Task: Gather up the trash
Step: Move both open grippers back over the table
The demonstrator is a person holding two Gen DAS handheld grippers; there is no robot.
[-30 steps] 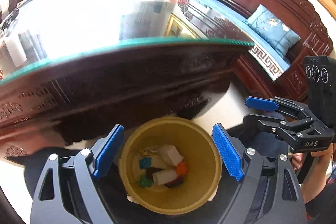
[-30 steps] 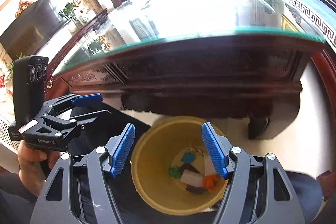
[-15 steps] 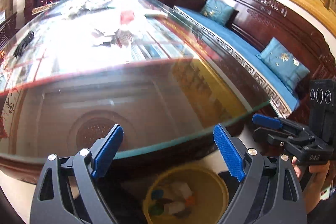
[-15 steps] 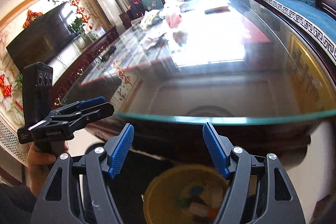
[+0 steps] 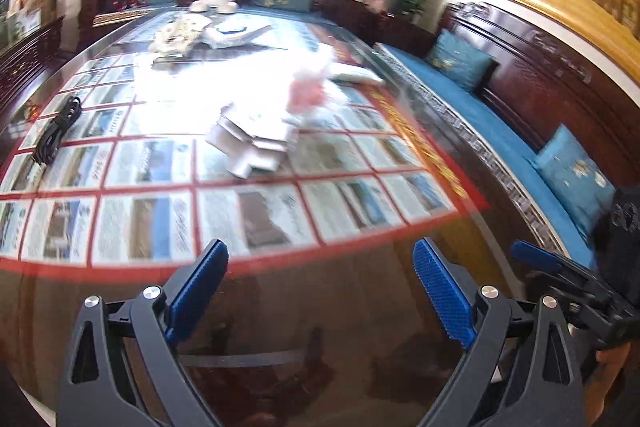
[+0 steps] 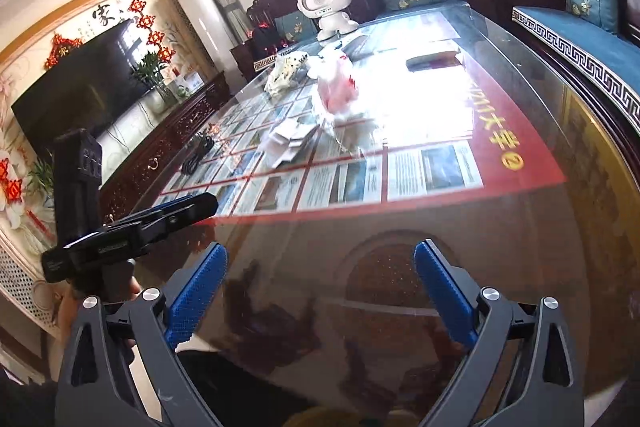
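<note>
Crumpled white paper scraps and a pink-and-white plastic bag lie on the glass-topped table, well ahead of both grippers. They also show in the right wrist view as paper scraps and the bag. My left gripper hangs over the table's near end, its jaws opening, with nothing between them. My right gripper is beside it, jaws also opening and empty. Only the rim of the yellow bin peeks in at the bottom edge.
A black cable lies at the table's left side. A white robot toy and a dark flat object sit toward the far end. A blue-cushioned wooden sofa runs along the right, and a TV stands on the left.
Both grippers rose from over the yellow bin to above the table's near edge. The bin slid out of view below, and the tabletop with its litter came into sight. The right jaws widened.
</note>
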